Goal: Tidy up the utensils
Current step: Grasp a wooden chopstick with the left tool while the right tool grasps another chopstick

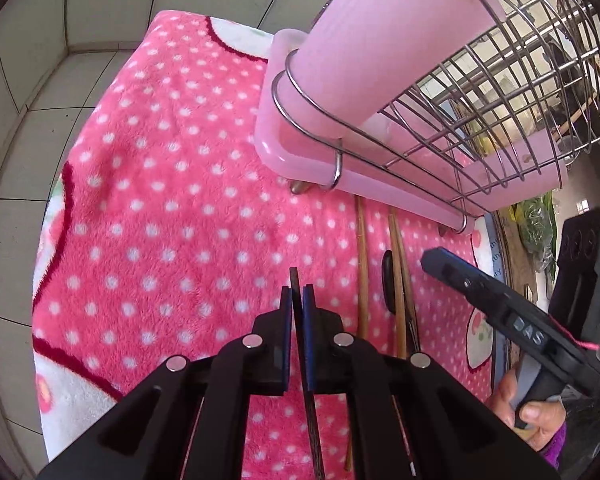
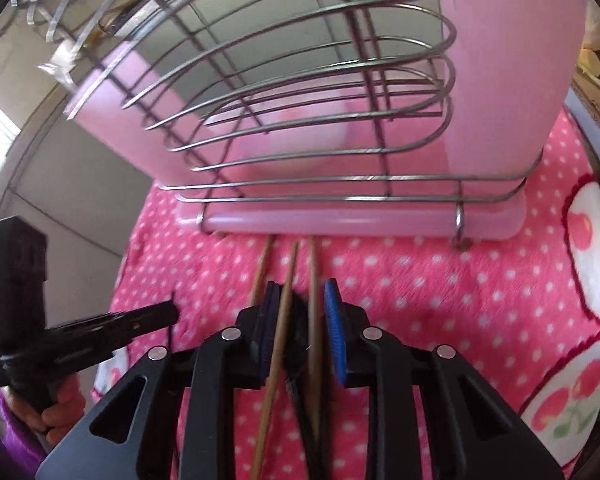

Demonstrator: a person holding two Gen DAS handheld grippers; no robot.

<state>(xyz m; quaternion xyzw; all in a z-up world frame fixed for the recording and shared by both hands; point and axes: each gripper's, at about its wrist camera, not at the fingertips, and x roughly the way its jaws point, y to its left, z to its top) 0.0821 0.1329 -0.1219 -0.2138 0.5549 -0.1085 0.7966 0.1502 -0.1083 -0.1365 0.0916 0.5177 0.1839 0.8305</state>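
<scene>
A: Chopsticks status? Dark chopstick (image 1: 295, 280) is pinched tight in your left gripper (image 1: 297, 292), off the blanket (image 1: 160, 200).

B: Rest?

A: Three wooden chopsticks (image 2: 285, 300) flat on blanket, tips just under rack (image 2: 340, 120) tray. Thin, round, slippery imo. Right gripper (image 2: 302, 300) straddles two, jaws not clamping yet. Rack looks empty, so most work's left.

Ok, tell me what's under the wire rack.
Under the wire rack sits a pink drip tray on the polka-dot blanket. Wooden chopsticks' far tips run up to the tray's edge; whether they continue beneath is hidden.
</scene>
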